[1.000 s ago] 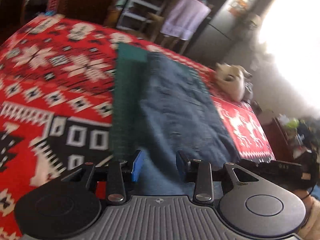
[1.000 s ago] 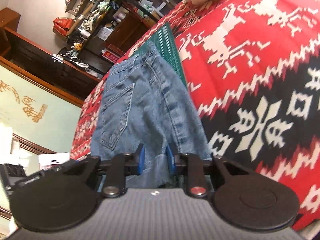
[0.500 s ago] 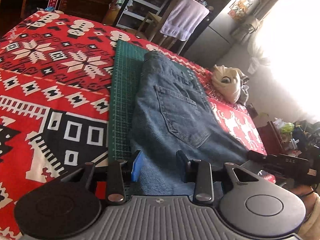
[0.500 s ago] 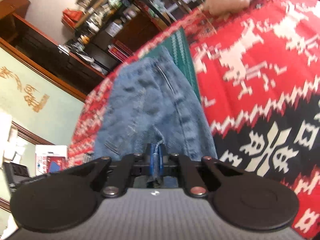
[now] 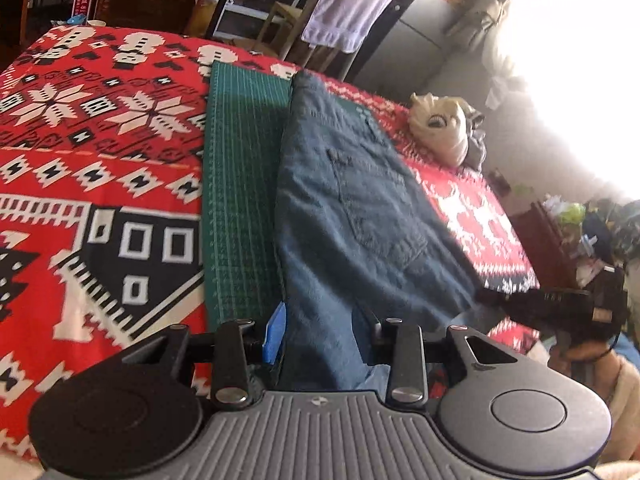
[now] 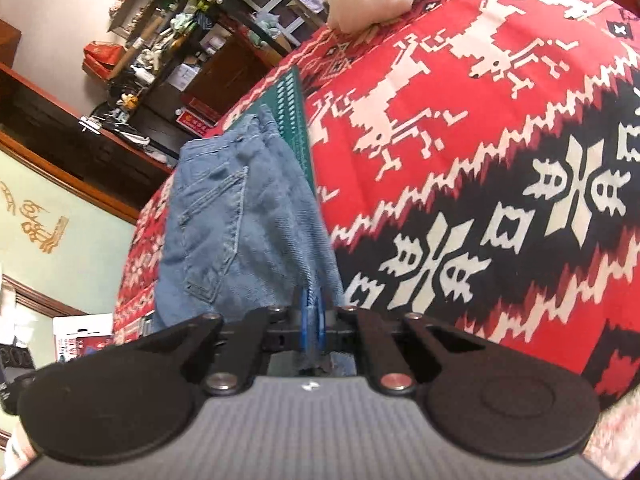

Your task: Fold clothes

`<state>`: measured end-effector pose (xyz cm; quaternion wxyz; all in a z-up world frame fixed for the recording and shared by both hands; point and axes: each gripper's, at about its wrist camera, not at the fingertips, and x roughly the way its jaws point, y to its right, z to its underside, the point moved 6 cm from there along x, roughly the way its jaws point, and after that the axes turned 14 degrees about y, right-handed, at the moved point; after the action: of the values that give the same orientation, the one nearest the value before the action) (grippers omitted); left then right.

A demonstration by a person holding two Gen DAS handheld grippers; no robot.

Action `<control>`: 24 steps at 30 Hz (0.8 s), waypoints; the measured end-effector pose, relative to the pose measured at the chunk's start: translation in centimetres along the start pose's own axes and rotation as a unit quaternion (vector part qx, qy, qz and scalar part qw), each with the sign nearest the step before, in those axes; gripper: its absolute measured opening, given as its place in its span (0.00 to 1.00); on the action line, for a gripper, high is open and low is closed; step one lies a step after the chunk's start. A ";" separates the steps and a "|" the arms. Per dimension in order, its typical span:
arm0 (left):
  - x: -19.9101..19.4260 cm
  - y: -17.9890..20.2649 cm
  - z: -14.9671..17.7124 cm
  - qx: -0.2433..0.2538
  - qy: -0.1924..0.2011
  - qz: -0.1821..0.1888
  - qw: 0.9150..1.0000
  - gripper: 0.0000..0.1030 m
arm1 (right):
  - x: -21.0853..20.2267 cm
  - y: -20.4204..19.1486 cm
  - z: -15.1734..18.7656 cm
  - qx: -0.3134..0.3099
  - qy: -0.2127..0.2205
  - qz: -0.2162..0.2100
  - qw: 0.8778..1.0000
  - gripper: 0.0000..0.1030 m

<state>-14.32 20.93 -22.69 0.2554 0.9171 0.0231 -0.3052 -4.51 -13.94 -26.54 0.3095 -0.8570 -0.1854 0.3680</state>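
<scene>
Blue jeans [image 5: 360, 208] lie folded lengthwise, back pocket up, on a green cutting mat [image 5: 240, 184] over a red patterned blanket [image 5: 100, 140]. My left gripper [image 5: 322, 328] is at their near end, open, with denim lying between its blue pads. In the right wrist view the jeans [image 6: 240, 232] run away from my right gripper [image 6: 310, 316], which is shut on their near right edge; a thin fold of denim shows between the pads. The right gripper's black body [image 5: 552, 304] also shows at the right edge of the left wrist view, held by a hand.
A cream bundle of cloth [image 5: 440, 128] sits on the blanket's far right corner. Beyond the bed stand a wooden chair draped with a lilac towel [image 5: 348, 4], shelves and dark cabinets. Patterned blanket [image 6: 480, 140] stretches wide to the right of the green mat [image 6: 294, 120].
The right gripper's jaws have closed onto the jeans' near edge, and the denim there is drawn up into the pads. The left gripper has kept its opening and barely shifted.
</scene>
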 end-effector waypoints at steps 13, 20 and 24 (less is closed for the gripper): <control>-1.6 -4.5 3.8 -0.201 -0.057 0.022 0.978 0.26 | -0.6 0.6 0.1 0.013 -0.004 -0.008 1.000 0.06; -1.7 -4.8 4.0 -0.268 -0.035 0.042 0.962 0.10 | -1.1 0.5 0.0 0.016 -0.002 -0.013 1.000 0.06; -3.8 -6.5 3.2 -0.284 0.015 0.021 0.959 0.09 | -1.7 0.4 -0.1 0.015 0.005 -0.011 1.000 0.06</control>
<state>-20.45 25.44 -25.64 0.5113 0.8115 0.0929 -0.2671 -5.46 -15.22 -25.90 0.3275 -0.8517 -0.1881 0.3633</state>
